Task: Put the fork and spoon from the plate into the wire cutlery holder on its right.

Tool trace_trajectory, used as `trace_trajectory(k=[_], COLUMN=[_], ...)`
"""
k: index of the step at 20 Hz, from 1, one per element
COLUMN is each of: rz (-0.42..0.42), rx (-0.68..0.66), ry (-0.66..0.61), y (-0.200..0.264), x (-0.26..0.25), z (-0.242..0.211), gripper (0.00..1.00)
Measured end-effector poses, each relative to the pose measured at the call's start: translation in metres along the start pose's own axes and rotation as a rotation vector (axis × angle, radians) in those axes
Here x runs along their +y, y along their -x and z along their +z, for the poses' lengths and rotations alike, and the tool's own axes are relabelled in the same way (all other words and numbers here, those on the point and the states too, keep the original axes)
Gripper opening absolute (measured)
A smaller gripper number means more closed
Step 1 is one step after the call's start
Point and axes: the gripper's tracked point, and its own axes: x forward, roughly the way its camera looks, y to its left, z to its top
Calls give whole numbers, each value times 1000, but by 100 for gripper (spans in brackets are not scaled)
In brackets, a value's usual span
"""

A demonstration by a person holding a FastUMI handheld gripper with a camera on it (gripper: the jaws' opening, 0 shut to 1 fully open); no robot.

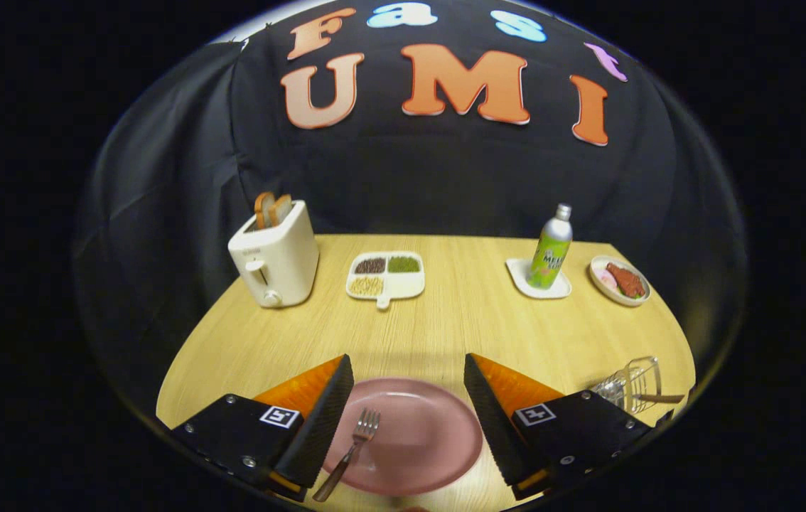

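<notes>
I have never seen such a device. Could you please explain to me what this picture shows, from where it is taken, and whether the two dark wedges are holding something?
The picture comes from a wide-angle camera mounted on a hand-held gripper, looking forward along its two fingers. The dark wedges with orange sides are those fingers. They stand wide apart and hold nothing.

Between them, on a wooden table, lies a pink plate with a fork on it, close to one finger. Beside the other finger stands a wire cutlery holder; a utensil handle seems to stick out of it.

Farther away are a toaster with bread in it, a divided tray of beans or grains, a bottle on a small white dish, and a plate of food.
</notes>
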Motion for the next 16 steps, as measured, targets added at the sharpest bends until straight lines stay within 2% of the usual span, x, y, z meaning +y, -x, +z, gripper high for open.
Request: trace_trajectory(k=[11, 16], rz=[13, 16], rx=[362, 447], ry=[-29, -7], y=[-8, -7], x=[32, 35], z=[-118, -139], gripper=[93, 74])
